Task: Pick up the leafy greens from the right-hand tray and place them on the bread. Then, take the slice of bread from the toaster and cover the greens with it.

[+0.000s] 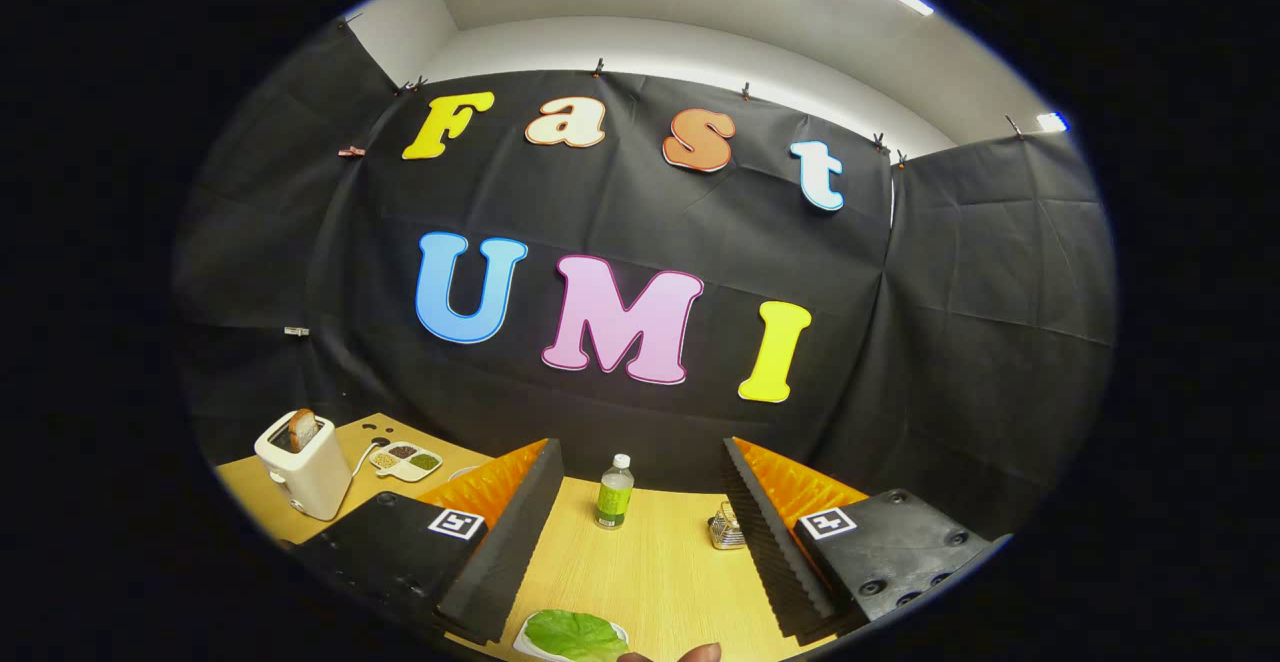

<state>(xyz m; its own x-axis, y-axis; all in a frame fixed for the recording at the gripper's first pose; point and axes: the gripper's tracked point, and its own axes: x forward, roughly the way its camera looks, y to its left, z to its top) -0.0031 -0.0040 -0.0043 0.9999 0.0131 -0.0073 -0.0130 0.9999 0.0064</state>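
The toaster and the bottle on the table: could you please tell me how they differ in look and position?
The toaster is a pale, boxy appliance holding a browned bread slice; the bottle is slim, white-capped, with a green label. The toaster stands off to the left, outside the gripper; the bottle stands beyond the open jaws, between them. Both stand upright on the wooden table.

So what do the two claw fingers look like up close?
The gripper has two chunky wedge-shaped fingers that stand wide apart. Their inner faces are ribbed like saw teeth. Each finger sits on a flat block that has a little square black-and-white marker on top, and round screw holes dot the blocks. No cables show.
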